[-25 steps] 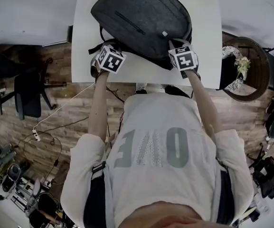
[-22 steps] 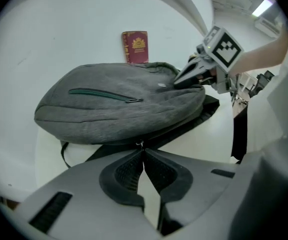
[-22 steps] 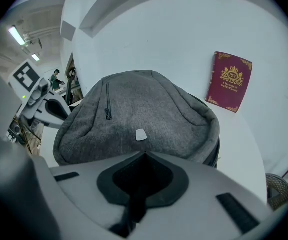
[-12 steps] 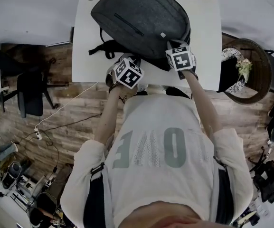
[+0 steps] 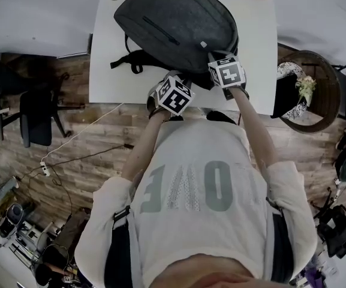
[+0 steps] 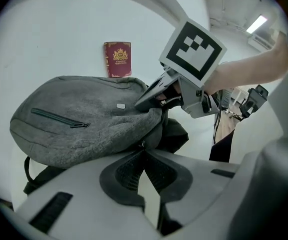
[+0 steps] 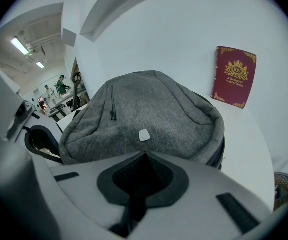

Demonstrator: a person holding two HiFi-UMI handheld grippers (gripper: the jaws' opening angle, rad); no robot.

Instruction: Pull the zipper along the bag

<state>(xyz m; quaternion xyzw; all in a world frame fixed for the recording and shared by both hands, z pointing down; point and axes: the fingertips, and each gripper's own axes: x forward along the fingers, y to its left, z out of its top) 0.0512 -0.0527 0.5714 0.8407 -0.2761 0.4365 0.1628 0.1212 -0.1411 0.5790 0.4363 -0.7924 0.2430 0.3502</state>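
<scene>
My left gripper (image 6: 144,156), pinched shut on the zipper pull (image 6: 143,145), has slid along the bag (image 5: 178,23) toward my right gripper (image 7: 143,156), which stays clamped on the bag's rim

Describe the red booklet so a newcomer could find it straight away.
Find the white table with the big grey backpack lying on it. Past the backpack, near the table's far right corner, a thin booklet lies flat, apart from the bag. It is the only dark red thing on the table, with a gold crest on its cover.
</scene>
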